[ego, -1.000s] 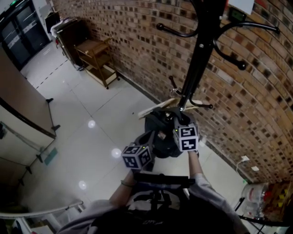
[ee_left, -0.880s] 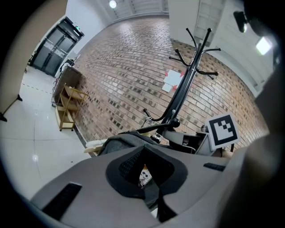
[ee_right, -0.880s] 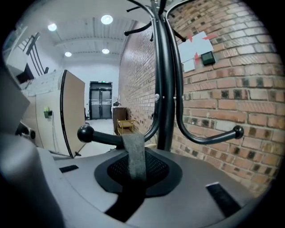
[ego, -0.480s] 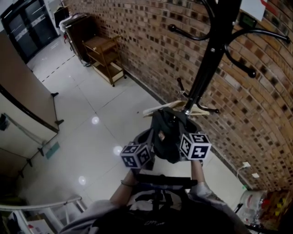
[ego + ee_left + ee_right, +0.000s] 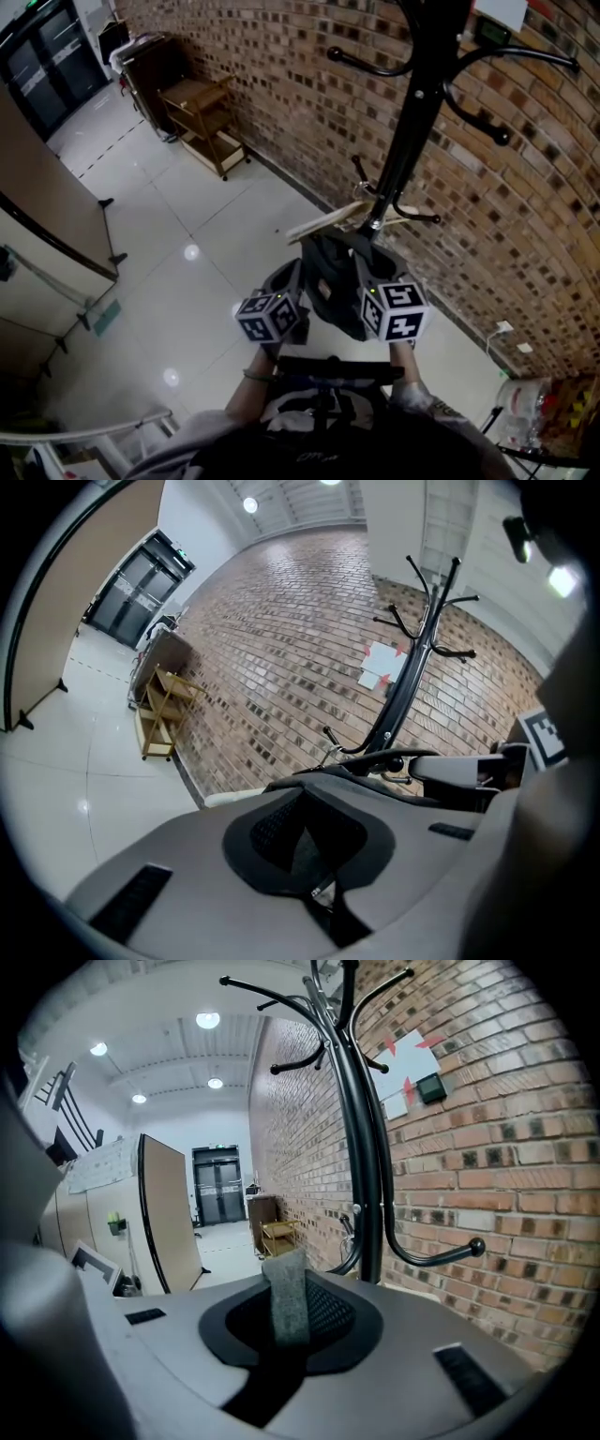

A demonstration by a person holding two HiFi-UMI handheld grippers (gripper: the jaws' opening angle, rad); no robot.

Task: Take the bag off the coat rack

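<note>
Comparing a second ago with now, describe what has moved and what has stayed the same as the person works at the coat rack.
The right tool has drawn back from the coat rack toward the person, pulling the bag with it by its grey strap. The left tool has barely shifted. Both tools stay shut on the bag, and the rack stands as before.

One bag (image 5: 333, 286), one rack (image 5: 417, 103), two claws (image 5: 317, 888) (image 5: 286, 1330)
</note>
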